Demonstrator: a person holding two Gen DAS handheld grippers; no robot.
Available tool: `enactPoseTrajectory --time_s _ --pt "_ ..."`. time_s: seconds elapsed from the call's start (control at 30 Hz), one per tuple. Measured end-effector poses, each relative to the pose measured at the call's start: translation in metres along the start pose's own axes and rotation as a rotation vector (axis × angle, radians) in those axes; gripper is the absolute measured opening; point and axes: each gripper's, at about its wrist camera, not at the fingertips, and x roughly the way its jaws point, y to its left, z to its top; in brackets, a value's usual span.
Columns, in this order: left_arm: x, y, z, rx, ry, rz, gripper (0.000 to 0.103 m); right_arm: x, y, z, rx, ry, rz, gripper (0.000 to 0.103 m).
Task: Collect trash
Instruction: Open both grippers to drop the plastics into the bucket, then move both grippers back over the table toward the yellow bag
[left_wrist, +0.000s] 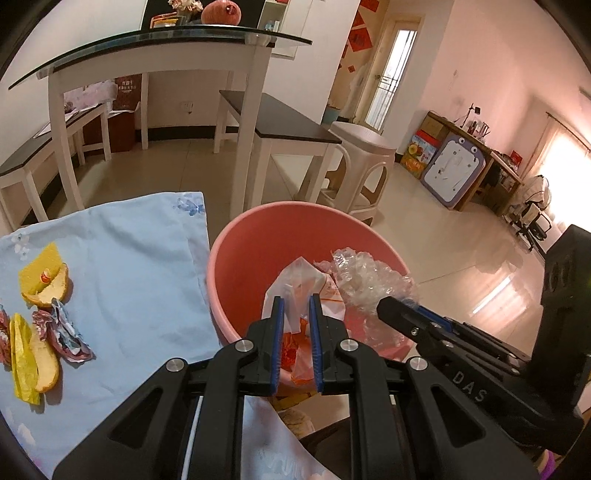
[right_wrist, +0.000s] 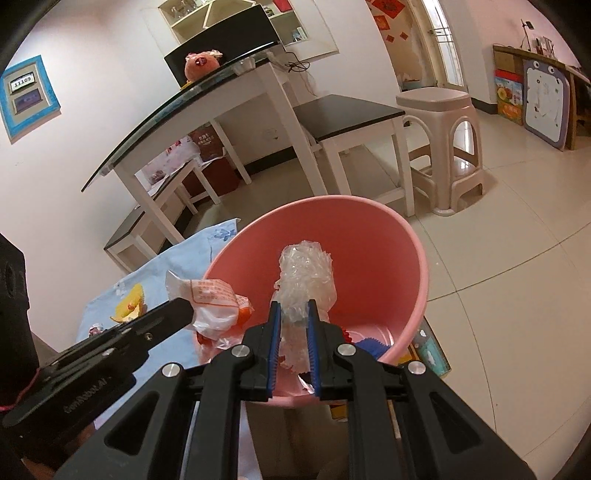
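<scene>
A pink bucket (left_wrist: 258, 240) stands beside a cloth-covered table; it also shows in the right wrist view (right_wrist: 388, 229). My left gripper (left_wrist: 296, 301) is shut on a white and orange plastic wrapper (left_wrist: 295, 277) and holds it over the bucket; the wrapper shows in the right wrist view (right_wrist: 212, 299). My right gripper (right_wrist: 293, 306) is shut on crumpled clear plastic film (right_wrist: 304, 273) over the bucket; the film shows in the left wrist view (left_wrist: 369, 277). Fruit peels (left_wrist: 46, 278) and a crumpled foil wrapper (left_wrist: 62, 332) lie on the light blue cloth (left_wrist: 140, 277).
A glass-topped white table (left_wrist: 166, 48) with dark benches (left_wrist: 280, 122) stands behind the bucket. A beige plastic stool (left_wrist: 362, 166) stands on the tiled floor to the right. Some trash lies at the bucket's bottom (right_wrist: 369, 343).
</scene>
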Motion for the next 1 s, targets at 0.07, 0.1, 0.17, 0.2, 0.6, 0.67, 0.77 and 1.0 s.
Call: enactPoseTrajectory --time_s 0.07,0.1,0.17,0.2,0.6,0.67,0.77,1.0 --pt "0.001 0.001 0.001 -0.012 -0.003 0.000 0.013 0.001 -0.001 0.001 0.001 0.001 -0.004 0.014" --pt "0.002 0.001 0.001 -0.017 0.000 -0.004 0.014 0.002 -0.001 0.001 0.002 0.001 -0.006 0.014" --pt "0.004 0.002 0.001 -0.022 0.005 -0.002 0.019 0.002 -0.001 0.001 0.001 0.000 -0.012 0.015" --pt "0.004 0.003 0.001 -0.022 0.007 0.003 0.021 0.003 -0.002 0.001 0.001 0.003 -0.013 0.016" --pt "-0.005 0.016 0.006 -0.064 0.009 -0.011 0.032 0.005 0.005 0.001 -0.020 0.000 -0.018 0.041" --pt "-0.008 0.018 0.005 -0.066 0.003 -0.009 0.032 0.004 0.006 0.001 -0.021 -0.001 -0.016 0.041" --pt "-0.015 0.018 0.004 -0.062 -0.010 -0.004 0.032 0.002 0.008 0.000 -0.026 -0.001 -0.012 0.041" --pt "-0.033 0.021 -0.001 -0.059 -0.027 0.010 0.032 -0.006 0.021 -0.002 -0.047 -0.007 0.001 0.045"
